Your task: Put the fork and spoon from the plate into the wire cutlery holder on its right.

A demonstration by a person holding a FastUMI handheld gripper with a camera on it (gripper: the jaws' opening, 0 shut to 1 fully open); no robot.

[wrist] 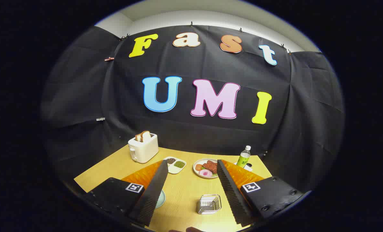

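Tool (191, 180) fingers spread wide and empty, wire cutlery holder (209, 204) between them, plate (161, 198) beside left finger

The left finger (148, 193) of the gripper (191, 193) hides most of the pale green plate (161, 198), so the fork and the spoon cannot be seen. The right finger (231, 193) covers an edge of the food plate (198, 167). The bottle (243, 157) label is too small to read.

The wire cutlery holder (209, 204) is sitting low centre on the table (185, 190), between the spread-apart fingers of the gripper (191, 166); toaster (143, 148) upper left, bottle (243, 157) upper right.
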